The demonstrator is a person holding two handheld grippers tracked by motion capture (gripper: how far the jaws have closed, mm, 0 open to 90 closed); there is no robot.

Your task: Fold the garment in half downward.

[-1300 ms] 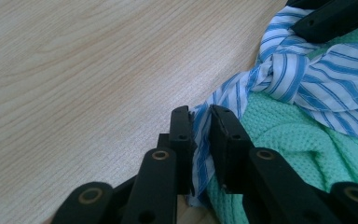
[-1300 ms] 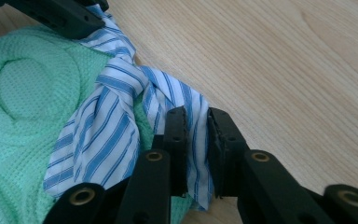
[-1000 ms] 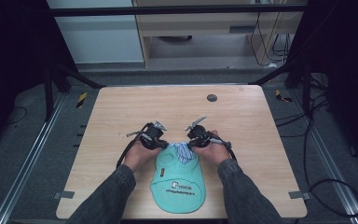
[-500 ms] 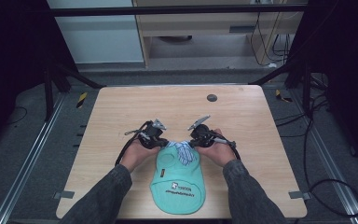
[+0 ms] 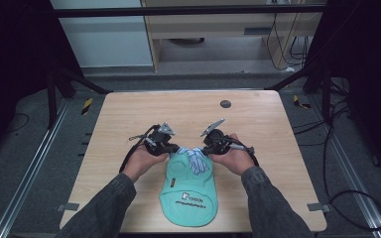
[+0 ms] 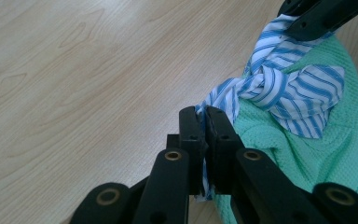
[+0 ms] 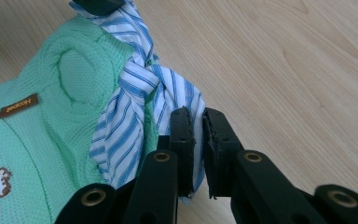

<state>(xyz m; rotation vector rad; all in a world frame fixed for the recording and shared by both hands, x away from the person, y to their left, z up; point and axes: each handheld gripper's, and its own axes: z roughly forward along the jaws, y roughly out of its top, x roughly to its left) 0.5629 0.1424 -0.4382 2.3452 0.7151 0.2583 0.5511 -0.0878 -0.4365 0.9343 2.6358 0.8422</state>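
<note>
A mint green knitted garment (image 5: 188,196) lies on the wooden table (image 5: 124,119) near its front edge, with printed lettering toward the person. At its far end a blue-and-white striped tie (image 5: 193,159) is knotted. My left gripper (image 5: 174,148) is shut on the tie's left end (image 6: 223,95), with fabric pinched between the pads (image 6: 206,122). My right gripper (image 5: 204,148) is shut on the right end (image 7: 191,105), cloth caught between its jaws (image 7: 198,123). The knot (image 6: 265,86) hangs between the two grippers. The green knit (image 7: 42,140) rises with it.
A small dark round disc (image 5: 225,104) sits on the table's far side. Bare wood spreads to the left, right and beyond the garment. Cables trail from both grippers beside the person's hands. A dark floor with rails surrounds the table.
Both grippers have risen a little with the striped tie held between them, and the garment's far end has lifted off the table with it.
</note>
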